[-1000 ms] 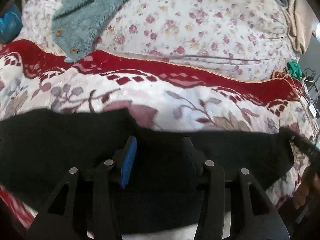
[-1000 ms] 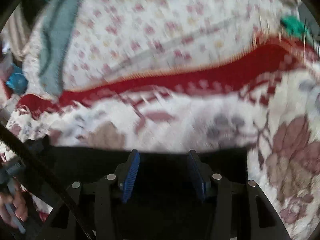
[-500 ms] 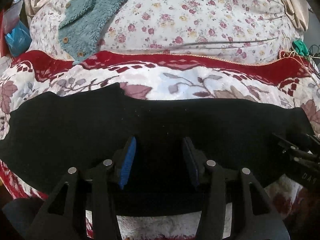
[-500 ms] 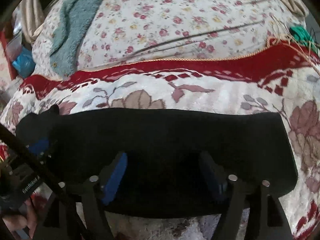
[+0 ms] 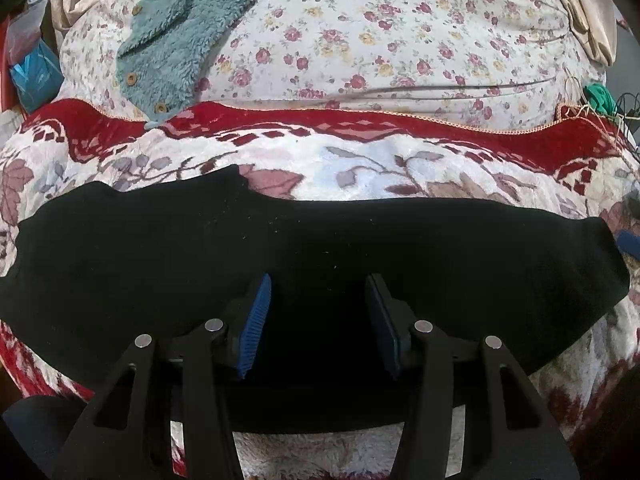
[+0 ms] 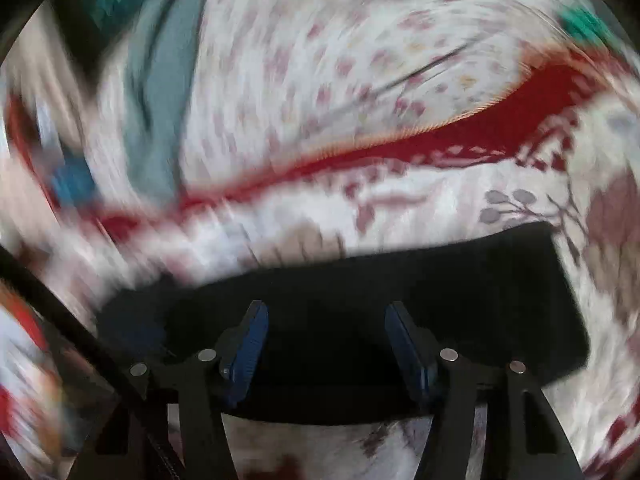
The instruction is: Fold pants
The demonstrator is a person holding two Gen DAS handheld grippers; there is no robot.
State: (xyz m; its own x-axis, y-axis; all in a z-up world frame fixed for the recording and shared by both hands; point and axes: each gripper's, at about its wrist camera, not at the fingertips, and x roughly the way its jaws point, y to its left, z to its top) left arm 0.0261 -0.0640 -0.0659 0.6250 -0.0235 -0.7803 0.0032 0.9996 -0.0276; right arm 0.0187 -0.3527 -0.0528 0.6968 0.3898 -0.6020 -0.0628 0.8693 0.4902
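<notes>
The floral blanket (image 5: 360,160) with a red border covers the bed. The black pants (image 5: 320,248) lie flat across it as a long band from 9 to 3 o'clock, ahead of both tools. A teal fleece garment (image 5: 180,40) lies at 11 o'clock. The left gripper (image 5: 318,316) is spread wide, holding nothing. The right gripper (image 6: 324,344) is likewise wide and unloaded; its view is motion-blurred
</notes>
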